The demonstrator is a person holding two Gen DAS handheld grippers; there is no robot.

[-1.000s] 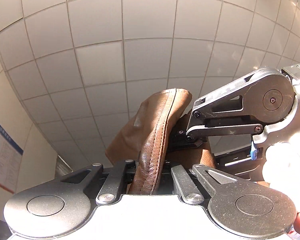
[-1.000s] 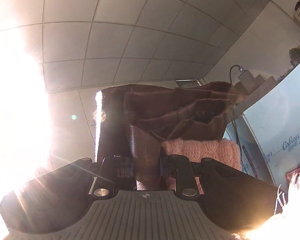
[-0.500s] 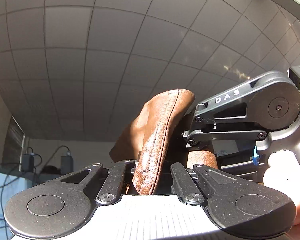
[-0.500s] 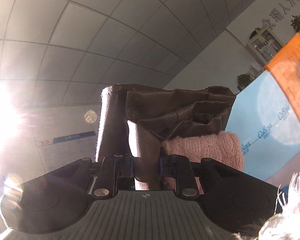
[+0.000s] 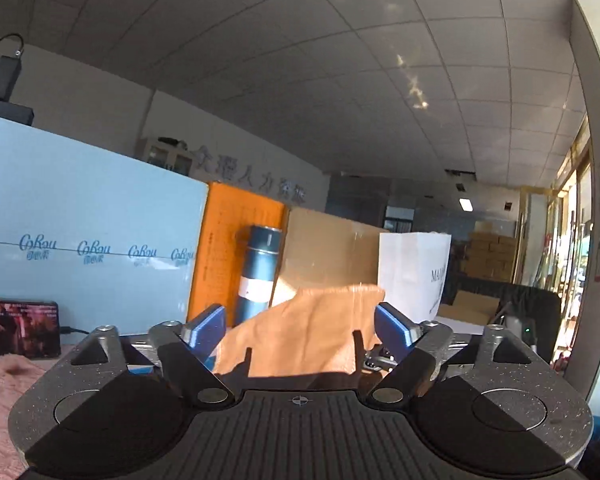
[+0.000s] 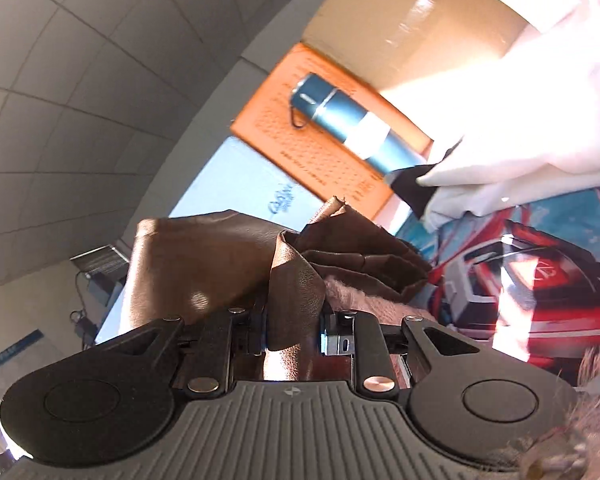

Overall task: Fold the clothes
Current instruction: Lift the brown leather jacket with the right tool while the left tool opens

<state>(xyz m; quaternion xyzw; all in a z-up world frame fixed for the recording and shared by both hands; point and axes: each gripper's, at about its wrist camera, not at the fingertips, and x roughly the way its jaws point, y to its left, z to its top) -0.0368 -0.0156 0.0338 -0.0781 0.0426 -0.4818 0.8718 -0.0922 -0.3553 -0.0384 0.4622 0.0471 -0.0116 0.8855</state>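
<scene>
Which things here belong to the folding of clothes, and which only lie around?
Belong to the job:
brown leather garment, pinched in the right gripper
left gripper, open, the garment between its fingers
pink knit fabric

Only lying around:
blue bottle
orange board
cardboard box
white paper bag

The bottle (image 5: 260, 270) stands before the board (image 5: 236, 240), left of the bag (image 5: 414, 272).

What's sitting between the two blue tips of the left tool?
A fold of brown leather garment stands between the open blue tips, in the left wrist view.
</scene>
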